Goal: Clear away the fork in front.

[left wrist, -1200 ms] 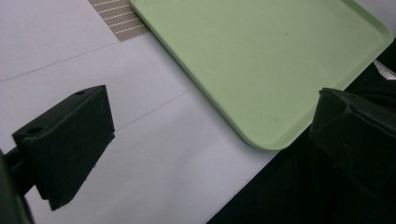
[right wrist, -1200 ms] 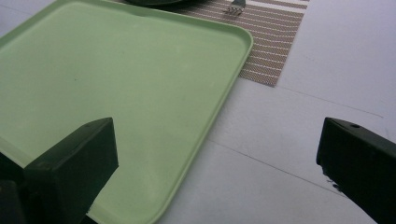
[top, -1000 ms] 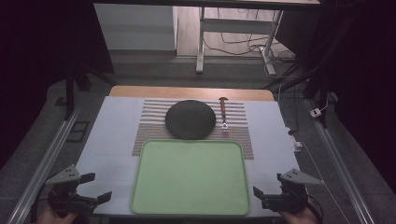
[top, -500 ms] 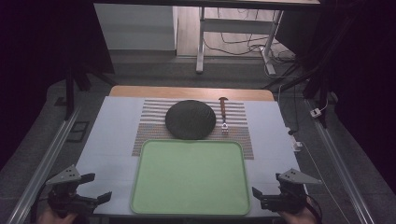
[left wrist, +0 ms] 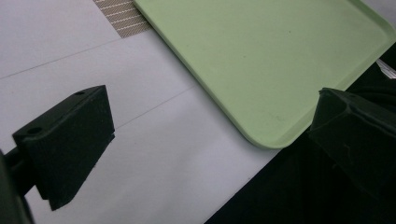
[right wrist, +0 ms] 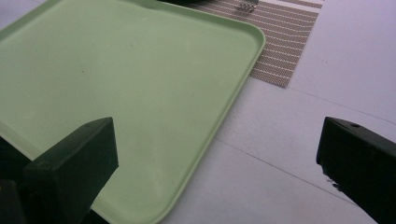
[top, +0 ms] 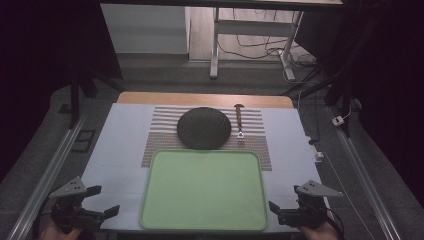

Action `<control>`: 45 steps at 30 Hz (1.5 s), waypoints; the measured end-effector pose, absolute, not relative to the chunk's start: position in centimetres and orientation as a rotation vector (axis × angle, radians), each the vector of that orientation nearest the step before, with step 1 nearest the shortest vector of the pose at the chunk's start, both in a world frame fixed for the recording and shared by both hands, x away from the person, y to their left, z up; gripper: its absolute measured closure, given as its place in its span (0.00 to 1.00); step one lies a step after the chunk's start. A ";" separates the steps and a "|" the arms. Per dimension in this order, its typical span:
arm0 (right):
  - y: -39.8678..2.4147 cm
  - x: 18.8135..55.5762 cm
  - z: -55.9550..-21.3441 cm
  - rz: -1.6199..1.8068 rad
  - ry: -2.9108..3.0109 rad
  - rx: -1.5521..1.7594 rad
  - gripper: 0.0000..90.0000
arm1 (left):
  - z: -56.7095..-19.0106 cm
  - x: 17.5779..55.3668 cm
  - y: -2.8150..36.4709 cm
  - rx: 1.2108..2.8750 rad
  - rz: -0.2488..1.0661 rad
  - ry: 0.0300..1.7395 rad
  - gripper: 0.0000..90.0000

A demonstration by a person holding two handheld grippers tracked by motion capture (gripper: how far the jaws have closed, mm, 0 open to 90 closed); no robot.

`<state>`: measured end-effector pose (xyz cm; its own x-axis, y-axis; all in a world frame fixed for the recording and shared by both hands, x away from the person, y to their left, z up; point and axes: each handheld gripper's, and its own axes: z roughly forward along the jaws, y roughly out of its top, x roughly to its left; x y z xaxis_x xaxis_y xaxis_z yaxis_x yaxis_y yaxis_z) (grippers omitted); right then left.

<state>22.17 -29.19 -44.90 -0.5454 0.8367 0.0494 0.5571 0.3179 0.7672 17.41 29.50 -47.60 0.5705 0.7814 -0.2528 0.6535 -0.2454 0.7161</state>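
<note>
A pale green tray [top: 202,187] lies empty at the near middle of the table; its near corners appear in the left gripper view [left wrist: 280,56] and the right gripper view [right wrist: 116,79]. Behind it a dark round plate [top: 204,128] rests on a striped placemat [top: 165,135], with a brown-handled fork [top: 239,120] to its right. My left gripper [top: 100,207] hovers open at the near left corner, nothing between its jaws. My right gripper [top: 280,210] stands open at the near right corner, also holding nothing.
A white sheet [top: 120,145] covers the tabletop, with a wooden edge [top: 205,99] at the far side. Metal rails [top: 45,175] run along both sides. Cables and table legs [top: 215,45] lie on the floor beyond.
The right gripper has shifted slightly toward the tray's near right corner. The left gripper has barely moved.
</note>
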 end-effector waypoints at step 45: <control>-24.4 27.7 -44.5 1.121 2.383 1.067 0.00 | -47.6 17.4 29.4 1.984 0.205 1.135 0.00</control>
